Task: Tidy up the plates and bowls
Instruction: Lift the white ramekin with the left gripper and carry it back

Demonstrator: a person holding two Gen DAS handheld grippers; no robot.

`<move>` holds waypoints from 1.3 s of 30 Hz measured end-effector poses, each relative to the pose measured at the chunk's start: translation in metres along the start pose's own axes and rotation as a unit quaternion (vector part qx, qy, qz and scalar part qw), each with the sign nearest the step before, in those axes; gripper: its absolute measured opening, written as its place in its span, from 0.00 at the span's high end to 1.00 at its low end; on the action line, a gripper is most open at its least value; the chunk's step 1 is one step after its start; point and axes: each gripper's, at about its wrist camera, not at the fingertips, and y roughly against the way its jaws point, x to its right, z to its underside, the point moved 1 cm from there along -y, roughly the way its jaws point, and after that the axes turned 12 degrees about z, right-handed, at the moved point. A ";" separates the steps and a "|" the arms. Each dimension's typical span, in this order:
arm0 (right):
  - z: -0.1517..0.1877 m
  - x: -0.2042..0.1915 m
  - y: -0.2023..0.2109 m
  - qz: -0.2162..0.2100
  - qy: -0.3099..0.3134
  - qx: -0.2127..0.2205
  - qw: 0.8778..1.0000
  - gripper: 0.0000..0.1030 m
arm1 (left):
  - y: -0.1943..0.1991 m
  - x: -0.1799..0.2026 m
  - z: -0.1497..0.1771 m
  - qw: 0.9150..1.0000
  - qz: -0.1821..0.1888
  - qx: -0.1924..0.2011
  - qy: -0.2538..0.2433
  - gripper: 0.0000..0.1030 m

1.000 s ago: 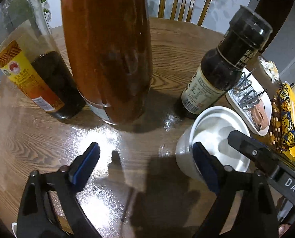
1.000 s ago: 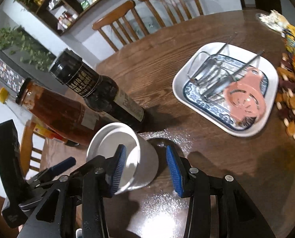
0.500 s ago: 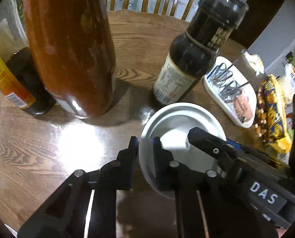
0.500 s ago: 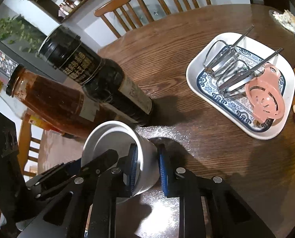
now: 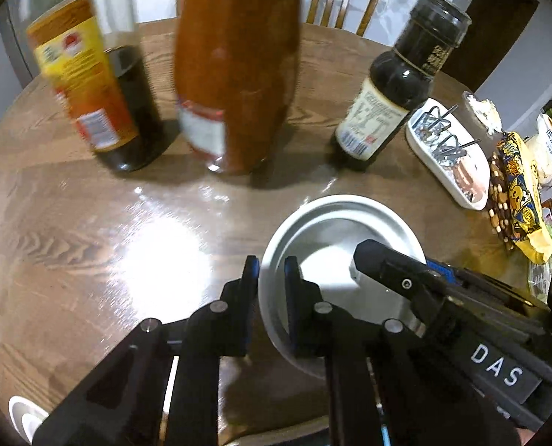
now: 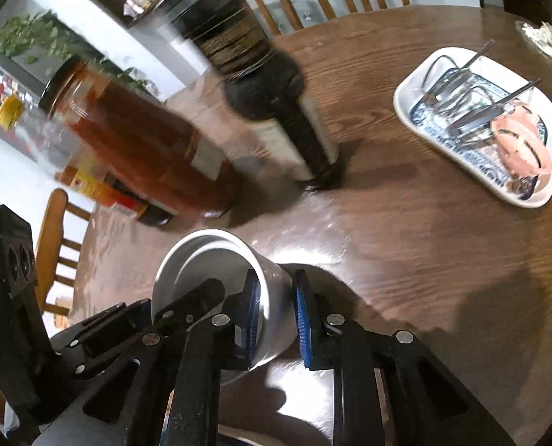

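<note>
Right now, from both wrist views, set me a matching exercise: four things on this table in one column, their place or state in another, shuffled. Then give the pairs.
Things:
1. white bowl
2. red sauce jar
3. white rectangular dish
4. dark bottle with pale label

States:
A. holds metal whisk beaters and a pink strainer
B. rim clamped on two sides, by left gripper and right gripper
C. stands between the yellow-labelled bottle and the pale-labelled bottle
D. stands between the jar and the dish

Pairs: 1-B, 2-C, 3-A, 4-D

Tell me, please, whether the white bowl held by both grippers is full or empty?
Empty: the white bowl shows only its bare white inside in the left wrist view; nothing lies in it.
</note>
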 end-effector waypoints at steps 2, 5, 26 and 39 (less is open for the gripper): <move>0.005 -0.008 -0.001 -0.001 0.006 -0.004 1.000 0.79 | 0.007 -0.007 0.006 1.000 -0.002 0.000 0.003 0.90; 0.011 -0.018 -0.002 -0.001 0.014 -0.009 1.000 0.79 | 0.013 -0.012 0.011 1.000 -0.003 -0.006 0.003 0.90; 0.047 -0.059 0.017 -0.010 0.022 0.024 0.999 0.80 | 0.058 -0.027 0.044 0.999 -0.012 0.036 -0.002 0.91; 0.066 -0.066 0.064 -0.024 0.014 0.085 0.996 0.80 | 0.108 0.006 0.057 0.992 -0.019 0.111 -0.050 0.90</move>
